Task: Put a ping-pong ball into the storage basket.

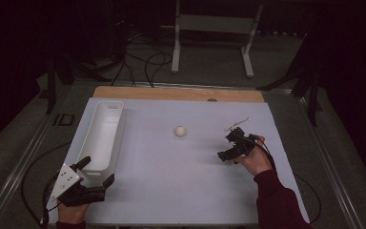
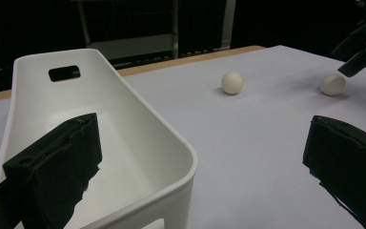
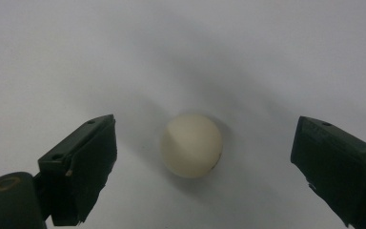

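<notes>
Right gripper [image 3: 202,157] poised over ball [image 3: 191,145] on tabletop [image 3: 181,52], fingers apart, ball between them untouched. Step: grasp approach. Next: lower, close gently. Left gripper [image 2: 202,167] fingers apart beside bin [image 2: 138,124].

Both grippers are looking all black with chunky, rough-edged foam-like pads. The left gripper [image 1: 95,171], lower left of the frame, is carrying a grey three-cornered plate with small dots. The right gripper [image 1: 233,145] is trailing a black cable, and its arm is wearing a dark red sleeve [image 1: 279,202].
</notes>
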A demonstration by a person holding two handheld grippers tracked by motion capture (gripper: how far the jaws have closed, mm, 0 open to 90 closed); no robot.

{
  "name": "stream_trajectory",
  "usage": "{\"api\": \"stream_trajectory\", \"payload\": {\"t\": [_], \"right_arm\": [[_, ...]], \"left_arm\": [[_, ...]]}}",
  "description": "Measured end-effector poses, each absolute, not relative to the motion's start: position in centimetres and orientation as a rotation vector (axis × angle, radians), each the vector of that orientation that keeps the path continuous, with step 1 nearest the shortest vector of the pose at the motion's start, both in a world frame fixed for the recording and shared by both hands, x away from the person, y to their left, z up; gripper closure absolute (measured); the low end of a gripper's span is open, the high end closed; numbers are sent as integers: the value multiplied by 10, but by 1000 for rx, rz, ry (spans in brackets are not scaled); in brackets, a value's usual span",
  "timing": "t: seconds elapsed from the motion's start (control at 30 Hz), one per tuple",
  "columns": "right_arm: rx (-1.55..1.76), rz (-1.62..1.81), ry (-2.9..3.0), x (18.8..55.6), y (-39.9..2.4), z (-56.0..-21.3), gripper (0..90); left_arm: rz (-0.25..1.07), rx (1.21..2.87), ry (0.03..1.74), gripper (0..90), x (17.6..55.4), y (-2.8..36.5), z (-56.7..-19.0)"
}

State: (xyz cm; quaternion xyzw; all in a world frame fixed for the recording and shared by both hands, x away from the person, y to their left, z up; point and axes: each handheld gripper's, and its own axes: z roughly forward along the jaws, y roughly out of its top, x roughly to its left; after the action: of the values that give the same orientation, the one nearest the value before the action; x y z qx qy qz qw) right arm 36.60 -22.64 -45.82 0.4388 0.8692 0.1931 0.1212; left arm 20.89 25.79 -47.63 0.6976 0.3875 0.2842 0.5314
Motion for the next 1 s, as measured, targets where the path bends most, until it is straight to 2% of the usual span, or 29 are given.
{"api": "stream_trajectory", "payload": {"t": [0.73, 1.0], "right_arm": [[1290, 520, 2577, 370, -224, -465, 88], [1286, 504, 2600, 371, -223, -469, 123]], "left_arm": [[678, 1668, 925, 0, 209, 258, -477], [679, 1668, 926, 0, 209, 258, -477]]}}
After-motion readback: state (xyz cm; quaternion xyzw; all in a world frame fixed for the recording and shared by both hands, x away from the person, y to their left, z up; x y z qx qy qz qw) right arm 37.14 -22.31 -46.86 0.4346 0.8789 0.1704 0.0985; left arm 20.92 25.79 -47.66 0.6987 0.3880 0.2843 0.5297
